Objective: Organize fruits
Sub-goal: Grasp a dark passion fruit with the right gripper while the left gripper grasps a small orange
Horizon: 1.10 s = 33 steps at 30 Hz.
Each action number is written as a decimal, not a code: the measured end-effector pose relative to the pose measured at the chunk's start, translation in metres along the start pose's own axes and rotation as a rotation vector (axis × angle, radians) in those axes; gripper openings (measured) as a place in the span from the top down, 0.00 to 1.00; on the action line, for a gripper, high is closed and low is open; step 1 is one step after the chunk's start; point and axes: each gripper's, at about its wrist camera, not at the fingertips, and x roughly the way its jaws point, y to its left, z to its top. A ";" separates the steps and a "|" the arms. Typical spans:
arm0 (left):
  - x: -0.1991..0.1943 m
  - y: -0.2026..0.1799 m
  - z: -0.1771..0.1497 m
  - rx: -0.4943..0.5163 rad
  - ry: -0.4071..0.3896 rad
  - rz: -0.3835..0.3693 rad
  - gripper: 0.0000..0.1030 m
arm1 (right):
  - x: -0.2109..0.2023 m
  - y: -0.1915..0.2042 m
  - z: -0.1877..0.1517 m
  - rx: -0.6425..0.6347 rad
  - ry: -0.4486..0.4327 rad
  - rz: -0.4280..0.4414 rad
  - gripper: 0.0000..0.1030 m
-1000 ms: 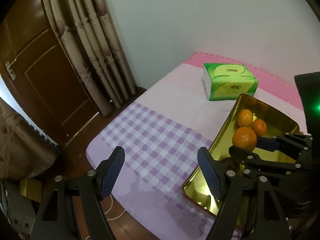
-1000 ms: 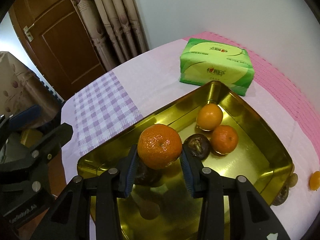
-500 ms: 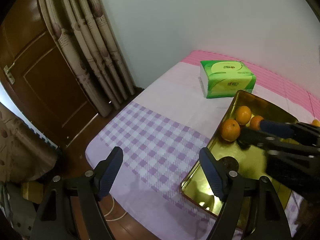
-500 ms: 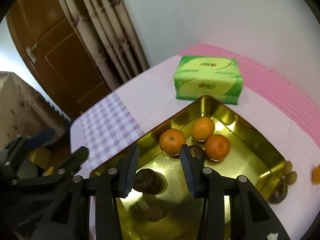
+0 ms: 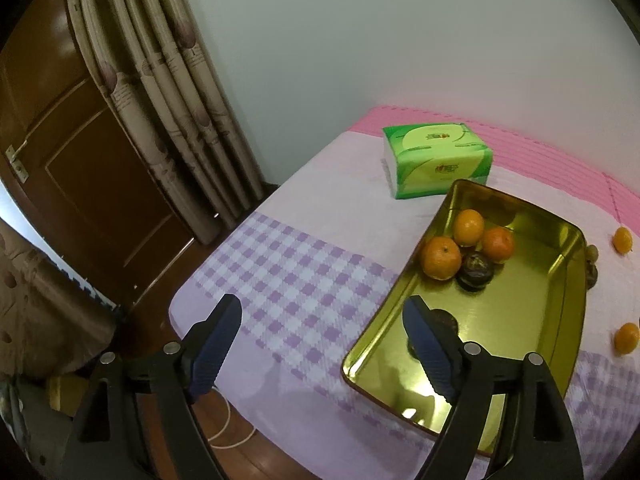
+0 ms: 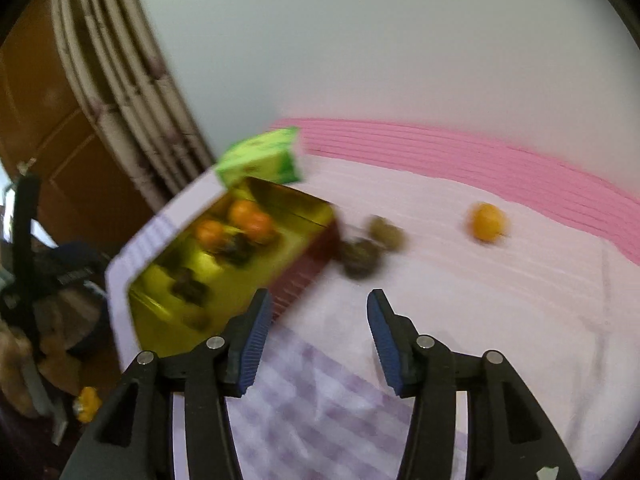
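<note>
Now both tongs stand released, nothing between their pads. The left tongs [image 5: 322, 346] hang over the checked cloth [image 5: 288, 276] at the near left edge of the tray [image 5: 560, 344], jaws wide and just lately widening; the right pad overlaps the tray's near corner in the left view.

The right tongs [image 6: 316, 336] are off the tray's right side, over pale cloth, jaws parted and just now opening, empty. That view is blurred.

Landmark: the gold tray on the bed.
- Inside the tray, far left corner: three oranges [image 5: 441, 258] bunched together, touching, with a dark fruit [image 5: 475, 271] tucked against them on the near side.
- Inside the tray, nearer the left tongs: a second dark fruit [image 5: 442, 320], partly hidden by the right pad.
- Beyond the tray's far end: a green tissue pack [image 5: 438, 164], just beside the rim.
- Outside the tray, right side: two dark fruits [image 6: 362, 258] close against its wall, one a little farther back.
- Farther right of the tray: a loose orange [image 6: 486, 222] on the pale cloth, well apart from the right tongs and ahead of them to the right.
- In the left view one more orange [image 5: 626, 338] lies right of the tray, nearer the camera.

The fruits left outside all lie ahead of the right tongs, none between its pads.
</note>
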 end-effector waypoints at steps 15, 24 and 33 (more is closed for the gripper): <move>-0.016 -0.019 -0.004 0.058 -0.045 -0.075 0.16 | 0.052 -0.006 0.014 -0.092 0.116 -0.062 0.53; -0.008 -0.024 -0.006 0.074 -0.017 -0.089 0.16 | 0.103 -0.009 0.032 -0.092 0.187 -0.061 0.54; -0.009 -0.034 -0.009 0.105 -0.018 -0.083 0.16 | 0.119 -0.014 0.037 -0.104 0.210 -0.051 0.61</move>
